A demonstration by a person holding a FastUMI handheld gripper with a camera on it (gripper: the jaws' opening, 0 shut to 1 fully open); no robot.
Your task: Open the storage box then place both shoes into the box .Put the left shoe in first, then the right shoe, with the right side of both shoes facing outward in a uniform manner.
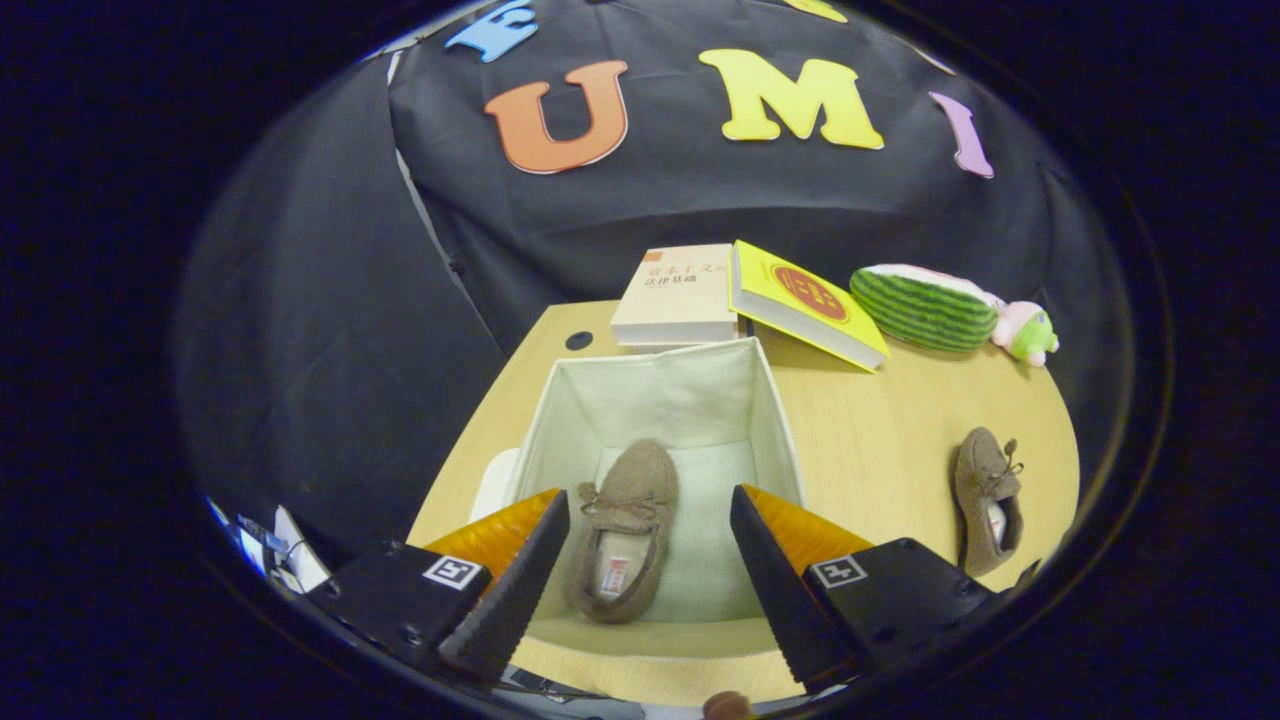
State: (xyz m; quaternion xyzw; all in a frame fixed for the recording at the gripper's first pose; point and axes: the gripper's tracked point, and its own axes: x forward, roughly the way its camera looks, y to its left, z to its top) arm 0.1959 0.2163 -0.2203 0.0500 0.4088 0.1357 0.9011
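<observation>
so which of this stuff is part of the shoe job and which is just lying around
Part of the job:
storage box, open
shoe in the box
shoe on the table
gripper, open above the box

Lying about:
beige book
yellow book
watermelon plush
small green and pink plush

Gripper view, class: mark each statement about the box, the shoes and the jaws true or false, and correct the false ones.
1. One shoe lies inside the box. True.
2. The box is closed. False: it stands open.
3. The other shoe lies on the table, outside the box. True.
4. The gripper has its jaws shut on a shoe. False: they are open and hold nothing.
5. Two books lie beyond the box. True.
</observation>
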